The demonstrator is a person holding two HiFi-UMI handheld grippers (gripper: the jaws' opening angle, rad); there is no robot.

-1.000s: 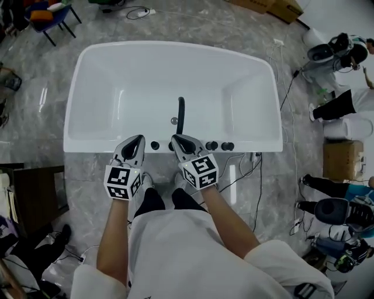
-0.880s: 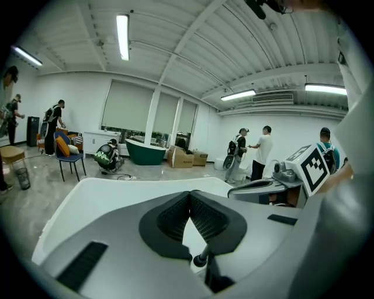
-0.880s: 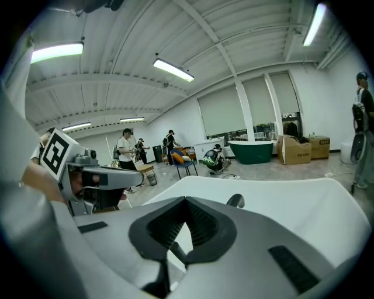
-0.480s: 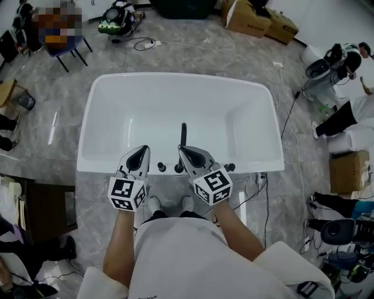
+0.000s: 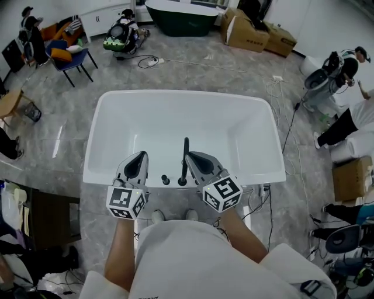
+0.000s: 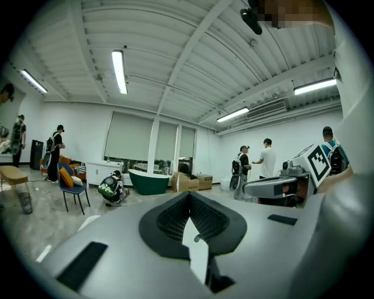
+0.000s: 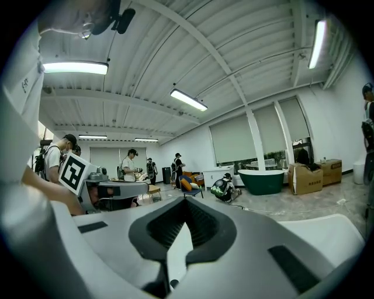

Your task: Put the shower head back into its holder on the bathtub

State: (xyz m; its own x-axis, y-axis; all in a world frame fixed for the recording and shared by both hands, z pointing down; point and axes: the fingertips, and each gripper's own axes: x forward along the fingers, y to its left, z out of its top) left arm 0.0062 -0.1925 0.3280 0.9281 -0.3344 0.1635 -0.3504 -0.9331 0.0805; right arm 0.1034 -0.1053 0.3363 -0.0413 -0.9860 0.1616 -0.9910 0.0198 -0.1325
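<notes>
A white bathtub [image 5: 99, 169] lies below me in the head view. On the middle of its near rim stands a slim black shower head [image 5: 185, 153], upright beside small black knobs [image 5: 165, 179]. My left gripper [image 5: 139, 155] hovers over the near rim left of the knobs, shut and empty. My right gripper [image 5: 191, 155] hovers just right of the shower head, also shut with nothing in it. In the left gripper view [image 6: 188, 197] and the right gripper view [image 7: 185, 223] the dark pads meet, and both look level across the room. A sliver of white tub shows under each.
Cables [image 5: 274, 82] trail over the marble floor right of the tub. Cardboard boxes [image 5: 248, 32] and a dark green tub [image 5: 175, 11] stand at the far side. A blue chair [image 5: 67, 55] is far left, a dark table [image 5: 49, 219] near left. People stand around the edges.
Both grippers have risen together, still shut. The head view has tilted up, so the tub sits lower in the picture and more of the room behind it shows.
</notes>
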